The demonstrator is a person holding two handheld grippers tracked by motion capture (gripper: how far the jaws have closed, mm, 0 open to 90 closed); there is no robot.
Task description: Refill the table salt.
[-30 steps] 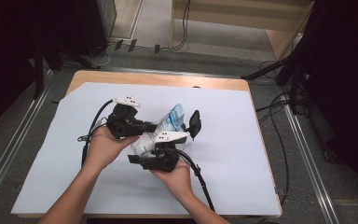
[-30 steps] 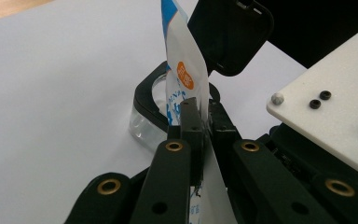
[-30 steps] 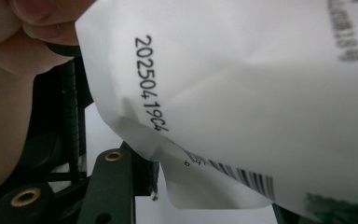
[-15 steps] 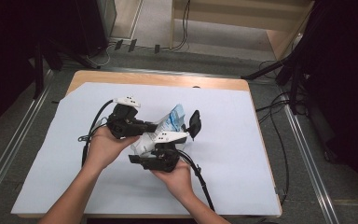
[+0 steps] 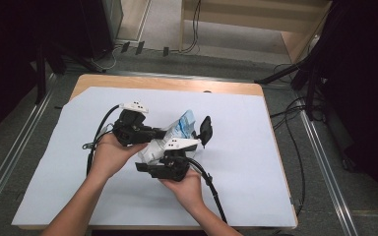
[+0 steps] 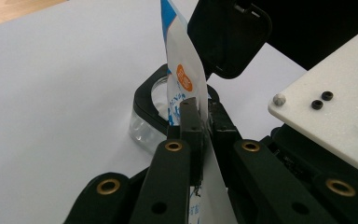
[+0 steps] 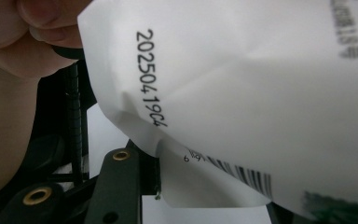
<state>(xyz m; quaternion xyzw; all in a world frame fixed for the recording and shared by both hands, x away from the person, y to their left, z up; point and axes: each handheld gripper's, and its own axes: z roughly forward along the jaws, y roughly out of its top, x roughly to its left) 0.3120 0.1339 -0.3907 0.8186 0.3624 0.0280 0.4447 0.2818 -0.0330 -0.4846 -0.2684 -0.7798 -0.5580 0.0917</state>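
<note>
Nearest to the person, the right gripper (image 5: 170, 164) grasps the lower, white end of the soft white and blue plastic pouch (image 5: 174, 132). In the right gripper view this printed white film (image 7: 242, 93) lies across the jaws. Its jaws have just been closing a little on the pouch, which sits between them.

A bit farther and to the left, the left gripper (image 5: 150, 132) is clenched on the same pouch. In the left gripper view the two black jaws pinch the thin edge of the pouch (image 6: 186, 88) tightly, with blue print and an orange mark above the pinch.

The pouch is held between both grippers, above the middle of the white sheet covering the table (image 5: 256, 147), and its blue top points to the far right. Just beyond it stands a small clear container with a black rim (image 6: 151, 114), with its black hinged lid (image 5: 205, 130) raised.

I judge that the step in hand is to hold the pouch steady over the container, perhaps to open it or to pour. The next move calls for a firm pull or a tilt, while the mouth stays over the container.

Against the earlier pictures, hands and pouch lie in the same places; nothing has shifted visibly.
</note>
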